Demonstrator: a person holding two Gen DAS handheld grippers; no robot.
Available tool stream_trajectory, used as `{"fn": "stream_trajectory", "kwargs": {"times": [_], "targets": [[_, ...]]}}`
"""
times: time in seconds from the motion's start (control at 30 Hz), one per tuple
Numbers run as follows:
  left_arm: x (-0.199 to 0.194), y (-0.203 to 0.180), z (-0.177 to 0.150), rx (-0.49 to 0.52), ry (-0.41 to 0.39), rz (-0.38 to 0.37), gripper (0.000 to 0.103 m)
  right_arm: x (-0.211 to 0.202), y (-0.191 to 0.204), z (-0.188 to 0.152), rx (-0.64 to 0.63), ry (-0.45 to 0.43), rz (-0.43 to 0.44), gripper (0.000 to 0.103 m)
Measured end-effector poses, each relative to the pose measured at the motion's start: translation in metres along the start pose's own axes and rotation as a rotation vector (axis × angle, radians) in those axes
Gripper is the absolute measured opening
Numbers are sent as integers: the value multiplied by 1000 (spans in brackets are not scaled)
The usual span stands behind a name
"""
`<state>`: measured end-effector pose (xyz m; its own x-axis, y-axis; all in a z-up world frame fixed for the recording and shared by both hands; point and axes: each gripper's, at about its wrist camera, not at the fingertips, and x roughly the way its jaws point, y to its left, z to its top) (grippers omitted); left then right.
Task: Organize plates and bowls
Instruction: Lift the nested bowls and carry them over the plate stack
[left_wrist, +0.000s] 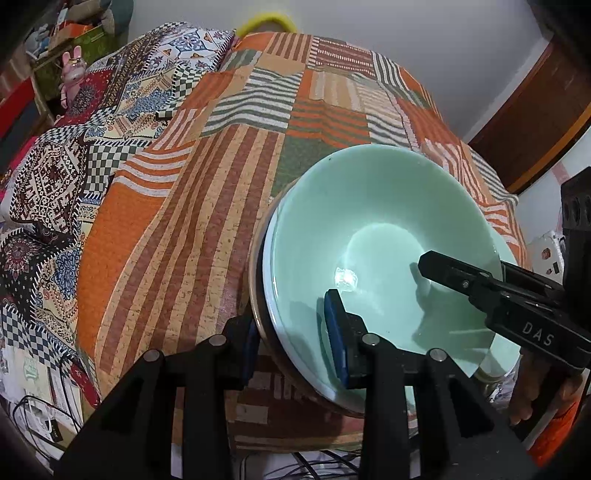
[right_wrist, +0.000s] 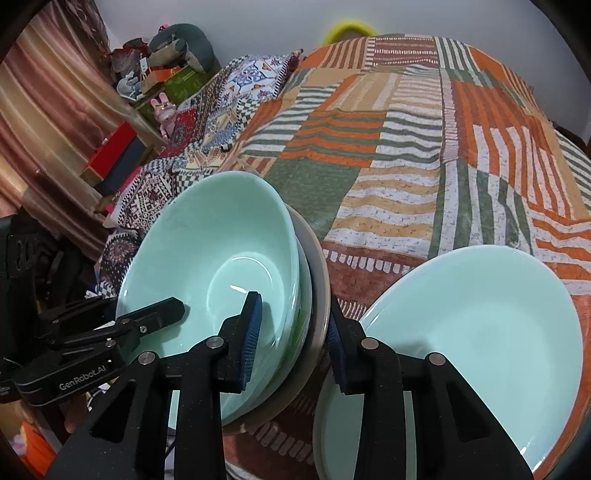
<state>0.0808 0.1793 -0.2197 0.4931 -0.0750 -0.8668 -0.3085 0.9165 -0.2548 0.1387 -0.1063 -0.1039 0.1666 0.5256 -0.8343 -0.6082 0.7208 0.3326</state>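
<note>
Step in hand: a two-handed grip on the stack of bowls (right_wrist: 221, 258) — mint-green bowls nested on a beige plate (right_wrist: 319, 295), sitting on the striped patchwork bedspread (left_wrist: 221, 147) near its front edge. The left gripper (left_wrist: 291, 343) straddles the stack's near-left rim, one blue pad inside the top bowl and the other outside, under the rim; its fingers look clenched on the stack. The right gripper (right_wrist: 295, 336) does the same on the opposite rim, inner pad in the bowl, outer pad against the plate edge — also grasping the stack, by the look of it.

A separate mint-green plate (right_wrist: 480, 332) lies just beside the stack on its right.

Next move probably calls for a level, synchronised lift, likely onto that plate; uneven hands could tilt the nested pieces and let them slide.

Hard to make out: how many bowls are nested, only rim edges show. Outer pad contact is partly hidden by the rims. The lone plate's near edge is cut off behind the right gripper's body. Whether the stack is already off the cloth cannot be told.
</note>
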Motion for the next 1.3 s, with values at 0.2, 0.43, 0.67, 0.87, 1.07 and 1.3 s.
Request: {"fn": "stream_trajectory", "kwargs": {"times": [0.2,0.43,0.67,0.87,1.07,1.3], "targets": [[-23,-7,4,3,-61,2,33,-15,3,2,0,-40,16,31],[-51,-20,6,28,-127,18,33,-35,9,3,-2,-92,31,31],[-71,-37,6,55,-171,12,33,-55,7,1,6,-146,35,31],[-84,-52,6,79,-198,1,33,-73,1,-1,18,-190,36,31],[-94,-70,6,104,-223,-9,33,-90,-6,-7,29,-230,32,31],[-101,-93,6,139,-235,-26,33,-107,-18,-13,41,-270,13,31]]}}
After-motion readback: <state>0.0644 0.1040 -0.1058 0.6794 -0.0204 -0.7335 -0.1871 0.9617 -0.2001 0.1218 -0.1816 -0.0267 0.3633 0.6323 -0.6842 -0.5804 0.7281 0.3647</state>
